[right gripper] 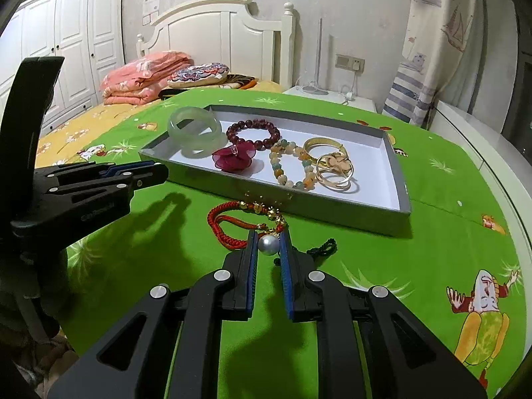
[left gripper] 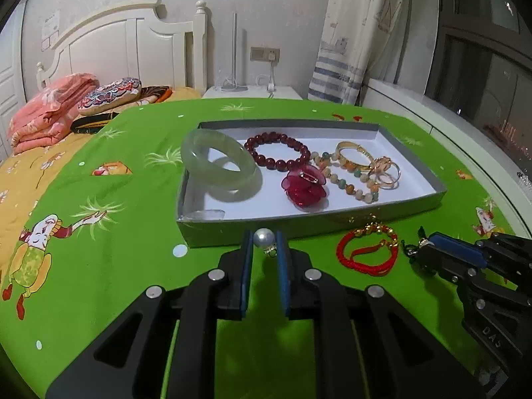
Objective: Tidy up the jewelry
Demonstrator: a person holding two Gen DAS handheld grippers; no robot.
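Jewelry tray (left gripper: 412, 204), grey, white inside, sits mid-frame on green cartoon cloth (left gripper: 133, 266). Inside it: jade bangle (left gripper: 217, 166) at the left end leaning on the wall, dark red bead bracelet (left gripper: 277, 149), magenta flower clip (left gripper: 304, 188), pastel bead bracelet (left gripper: 345, 179), gold bangles (left gripper: 369, 163). Red cord bracelet (left gripper: 367, 247) lies on the cloth just in front of the tray. Left gripper (left gripper: 264, 242) pinches a pearl earring (left gripper: 263, 237). Right gripper (right gripper: 268, 246) narrow, clamped on another pearl piece (right gripper: 269, 244) with dark cord, lower centre.
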